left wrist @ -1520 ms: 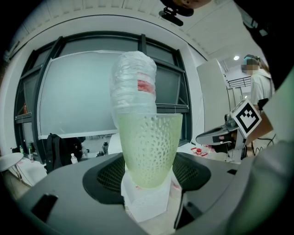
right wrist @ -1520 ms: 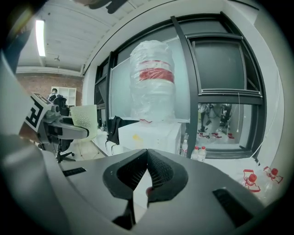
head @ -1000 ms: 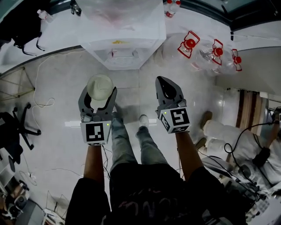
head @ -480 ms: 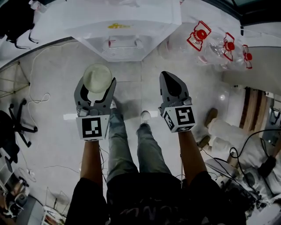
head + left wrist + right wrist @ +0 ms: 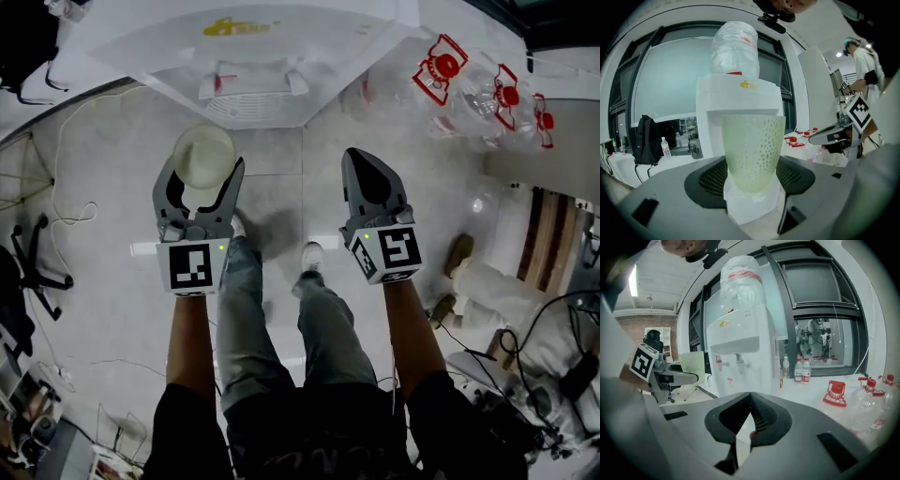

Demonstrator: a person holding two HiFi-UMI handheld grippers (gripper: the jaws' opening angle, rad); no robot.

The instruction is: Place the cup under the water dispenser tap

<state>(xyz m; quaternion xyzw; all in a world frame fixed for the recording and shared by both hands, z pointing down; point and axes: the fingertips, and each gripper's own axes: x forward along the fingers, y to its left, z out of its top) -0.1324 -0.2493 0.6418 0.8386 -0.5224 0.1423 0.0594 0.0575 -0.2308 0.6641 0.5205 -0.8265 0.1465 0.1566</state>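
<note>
Cup point(image 5: 204, 150) nearer the water dispenser point(image 5: 281, 47) than before, clamped in left gripper point(image 5: 206, 163); right gripper point(image 5: 362, 167) jaws together, empty.

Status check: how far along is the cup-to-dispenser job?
Done: the pale green cup is gripped upright in the left gripper. In hand: it hangs above the floor in front of the water dispenser, short of the taps. Left: set it on the drip tray beneath a tap and let go. The right gripper is shut and empty.
</note>
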